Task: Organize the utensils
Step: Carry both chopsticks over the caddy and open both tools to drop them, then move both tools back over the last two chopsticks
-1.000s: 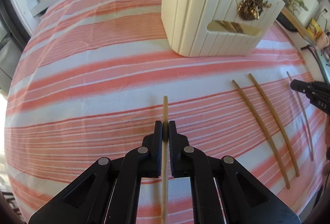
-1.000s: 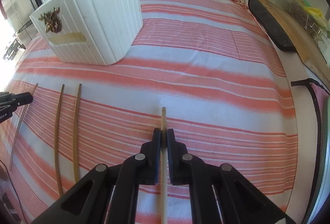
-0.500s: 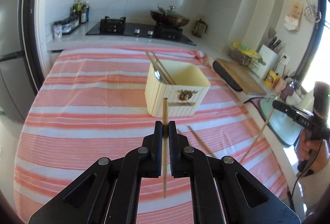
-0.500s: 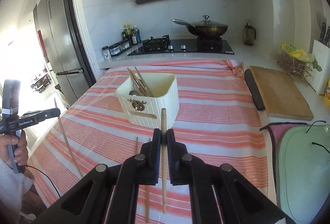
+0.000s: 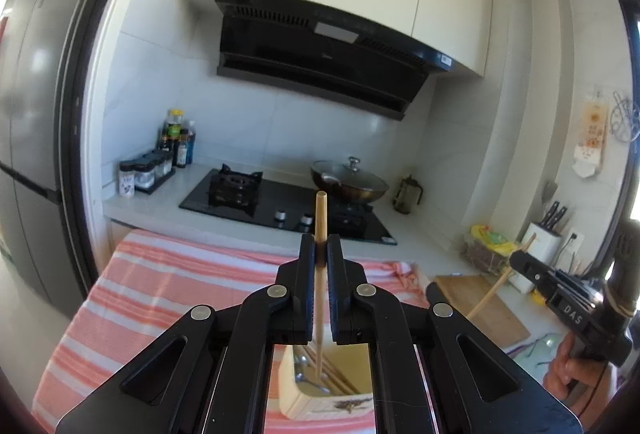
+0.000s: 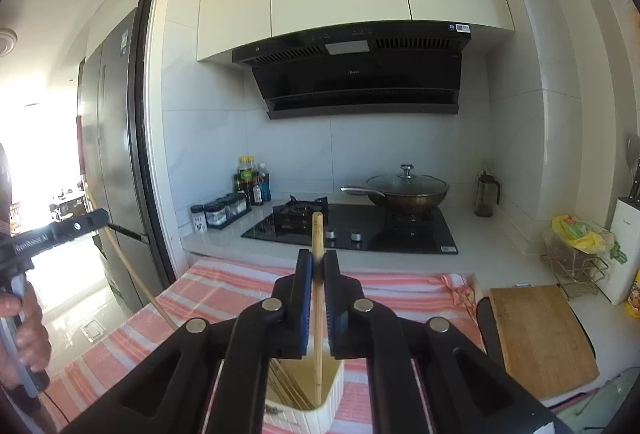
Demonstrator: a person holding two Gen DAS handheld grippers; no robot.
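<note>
My left gripper (image 5: pixel 321 248) is shut on a wooden chopstick (image 5: pixel 320 274) held upright, its lower tip inside the cream utensil holder (image 5: pixel 292 394) below, beside several chopsticks and a spoon. My right gripper (image 6: pixel 317 264) is shut on another wooden chopstick (image 6: pixel 318 314), also upright, its lower end over the same holder (image 6: pixel 332 398). The right gripper also shows in the left wrist view (image 5: pixel 532 270) at the right, and the left gripper shows in the right wrist view (image 6: pixel 86 222) at the left, each with its chopstick slanting down.
The holder stands on a counter with a pink striped cloth (image 5: pixel 160 274). Behind are a gas hob (image 6: pixel 352 226), a lidded wok (image 6: pixel 408 190), sauce bottles (image 5: pixel 176 142) and a fridge (image 5: pixel 36 114). A wooden cutting board (image 6: pixel 540 334) and knife block (image 5: pixel 544 242) are at the right.
Both grippers rose and tilted up from near the cloth, carrying their chopsticks from lying flat to upright, and came over the holder, which now lies below the fingers.
</note>
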